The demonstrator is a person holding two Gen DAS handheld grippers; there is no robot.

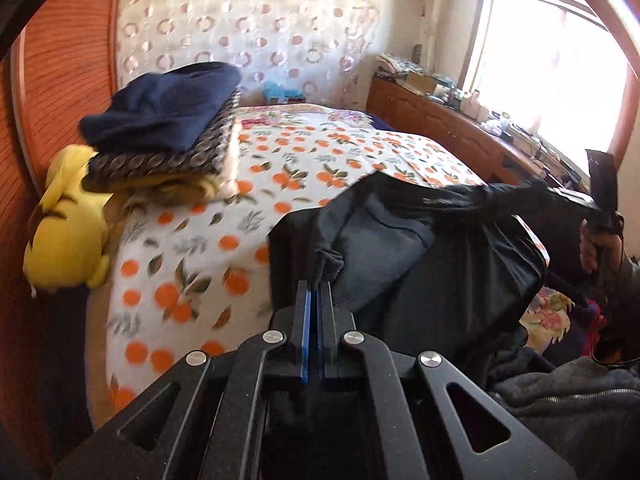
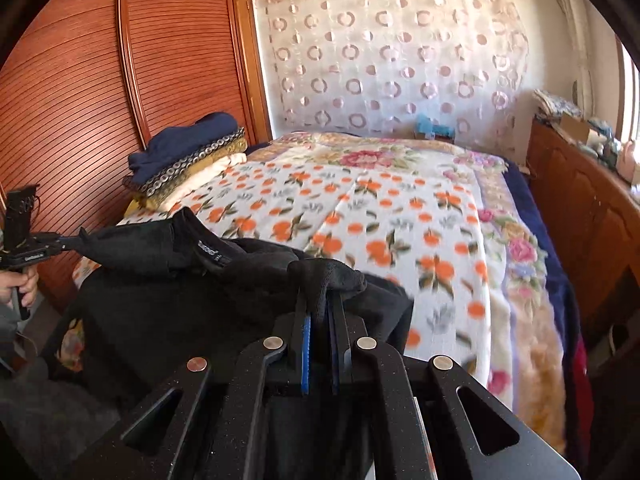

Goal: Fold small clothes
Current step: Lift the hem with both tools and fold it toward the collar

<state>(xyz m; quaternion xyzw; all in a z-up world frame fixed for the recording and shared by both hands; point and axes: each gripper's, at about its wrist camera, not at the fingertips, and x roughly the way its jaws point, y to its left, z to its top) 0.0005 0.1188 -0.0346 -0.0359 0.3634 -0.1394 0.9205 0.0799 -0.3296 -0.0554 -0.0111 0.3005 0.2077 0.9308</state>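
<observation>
garment: black garment (image 1: 460,248) hung stretched between both grippers, over the near end of the bed (image 2: 400,216) | left gripper (image 1: 317,286) clamped tight on one top corner | right gripper (image 2: 320,300) clamped on the other | long axis ran gripper-to-gripper, body drooped below | neither hand nearer

Left gripper (image 1: 318,286): matte black linkage body with a speckled finish, four round silver pivot screws across the top, triangular cut-outs in the outer arms, two narrow black fingers (image 1: 299,320) lined with blue pads on their inner faces. Right gripper (image 2: 320,304): same build, black frame, four silver screws, triangular cut-outs, blue pad lining on the fingers (image 2: 300,328); seen from the opposite tool, each unit carries a black pistol-style handle with thin black cables and a small white label. Person: hand (image 2: 22,286) on the handle, grey sleeve (image 2: 8,320) at the wrist.
</observation>
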